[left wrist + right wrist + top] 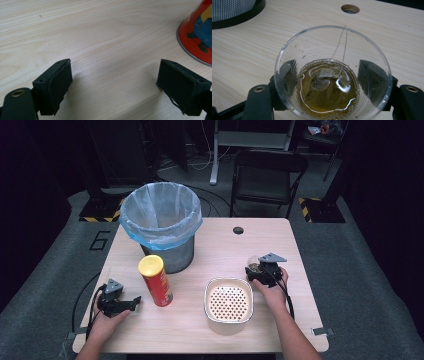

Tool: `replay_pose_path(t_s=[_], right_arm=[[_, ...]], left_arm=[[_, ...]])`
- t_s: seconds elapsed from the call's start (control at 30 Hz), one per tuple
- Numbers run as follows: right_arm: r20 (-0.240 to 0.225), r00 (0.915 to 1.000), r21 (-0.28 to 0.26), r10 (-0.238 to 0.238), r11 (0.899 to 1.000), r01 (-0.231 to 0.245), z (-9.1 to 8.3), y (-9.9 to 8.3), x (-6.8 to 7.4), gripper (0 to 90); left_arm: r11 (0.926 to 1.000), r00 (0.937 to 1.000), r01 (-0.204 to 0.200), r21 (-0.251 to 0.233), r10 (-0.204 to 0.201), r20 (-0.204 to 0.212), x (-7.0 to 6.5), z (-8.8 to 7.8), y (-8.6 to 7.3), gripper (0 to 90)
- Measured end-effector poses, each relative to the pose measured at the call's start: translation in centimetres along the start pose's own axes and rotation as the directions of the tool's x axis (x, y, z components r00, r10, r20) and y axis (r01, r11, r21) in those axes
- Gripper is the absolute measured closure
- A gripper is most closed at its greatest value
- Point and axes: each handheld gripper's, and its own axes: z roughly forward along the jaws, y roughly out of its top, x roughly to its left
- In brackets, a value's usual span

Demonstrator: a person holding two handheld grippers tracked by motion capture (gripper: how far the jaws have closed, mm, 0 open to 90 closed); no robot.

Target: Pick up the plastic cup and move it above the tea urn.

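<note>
Carefully now: the right claw (332,87) has its two jaws on either side of a clear glass (333,72), and through the glass wall the pads look set against it, so I take it as gripping the glass. Inside sits amber tea with a tea bag (320,80), its string (342,47) running up over the far rim. Keep the grip firm but gentle and the glass level, since the liquid could slosh. Just beside this claw, toward the person's left, stands the white strainer bowl (228,304), probably the goal. Farther off are the red can (156,281), the left claw (113,82), open and empty on the table (210,245), and the lined bin (161,222).
</note>
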Motion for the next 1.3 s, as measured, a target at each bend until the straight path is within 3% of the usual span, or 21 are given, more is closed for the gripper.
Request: replay_pose_path(t_s=[0.17,0.37,0.53,0.77,0.87,0.93,0.97,1.03,1.1,1.17,1.23,1.3], right_arm=[[-0.024,0.9987,-0.012,-0.044,0.999,0.043,0.0,0.0,0.1,31.9],[-0.012,0.9958,-0.024,-0.091,0.996,0.09,0.0,-0.1,0.3,31.7],[-0.032,0.996,-0.02,-0.084,0.996,0.083,0.0,0.0,0.2,32.8],[-0.109,0.9852,-0.039,-0.133,0.991,0.129,-1.0,1.1,0.3,33.9],[-0.118,0.9803,-0.044,-0.158,0.987,0.154,-1.4,1.7,0.4,34.2],[-0.155,0.9651,-0.06,-0.212,0.977,0.205,-2.5,3.1,0.5,34.9],[-0.162,0.9636,-0.06,-0.213,0.977,0.206,-2.8,3.4,0.6,34.9],[-0.185,0.9516,-0.071,-0.246,0.969,0.236,-3.5,4.5,0.5,35.0],[-0.207,0.9461,-0.076,-0.249,0.968,0.239,-4.4,5.7,0.5,35.1],[-0.235,0.9348,-0.092,-0.267,0.963,0.252,-5.2,6.9,0.5,35.2],[-0.259,0.9179,-0.117,-0.301,0.953,0.279,-6.1,8.0,0.5,35.3],[-0.265,0.9125,-0.122,-0.311,0.95,0.288,-6.6,8.6,0.6,35.3]], left_arm=[[1.0,1.0,0.0,0.0,0.0,0.0,0.0,0.0,0.0,12.3],[1.0,1.0,0.0,0.0,0.0,0.0,0.0,0.0,0.0,12.3],[1.0,1.0,0.0,0.0,0.0,0.0,0.0,0.0,0.0,12.3],[1.0,1.0,-0.001,0.0,0.001,0.0,0.0,0.0,0.0,12.3],[1.0,1.0,0.0,0.0,0.0,0.0,0.0,0.0,0.0,12.3],[1.0,1.0,0.0,0.0,0.0,0.0,0.0,0.0,0.0,12.3],[1.0,1.0,0.0,0.001,0.0,0.0,0.0,0.0,0.0,12.3],[1.0,1.0,0.0,0.001,0.0,0.0,0.0,0.0,0.0,12.3],[1.0,1.0,0.001,-0.001,-0.001,0.0,0.0,0.0,0.0,12.3],[1.0,1.0,0.0,0.0,0.0,0.001,0.0,0.0,0.0,12.3],[1.0,1.0,0.001,0.0,-0.001,0.0,0.0,0.0,0.0,12.3],[1.0,1.0,-0.001,0.001,0.001,0.001,0.0,0.0,0.0,12.3]])
